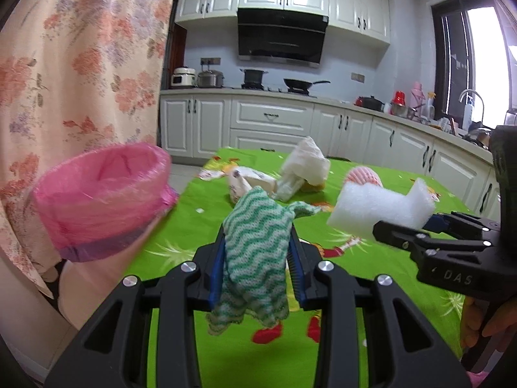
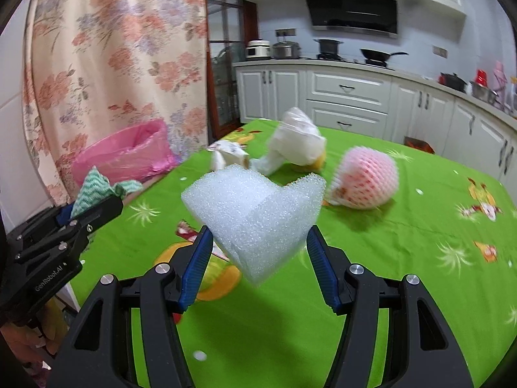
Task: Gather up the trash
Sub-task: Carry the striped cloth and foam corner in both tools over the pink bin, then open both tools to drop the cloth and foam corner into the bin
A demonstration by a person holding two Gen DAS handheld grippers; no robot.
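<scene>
In the left wrist view, the left gripper (image 1: 258, 258) is clamped on a green-and-white cloth (image 1: 255, 258) above the green table (image 1: 200, 226). At the far left stands a bin (image 1: 103, 200) lined with a pink bag; nothing shows inside it. The right gripper (image 1: 400, 226) comes in from the right with a white foam block (image 1: 378, 207).

In the right wrist view, the right gripper (image 2: 258, 249) squeezes the foam block (image 2: 258, 216). Farther off on the table lie a white plastic bag (image 2: 297, 142), crumpled paper (image 2: 229, 156) and a fruit in pink foam net (image 2: 365, 177). The bin (image 2: 126, 155) is at far left.
</scene>
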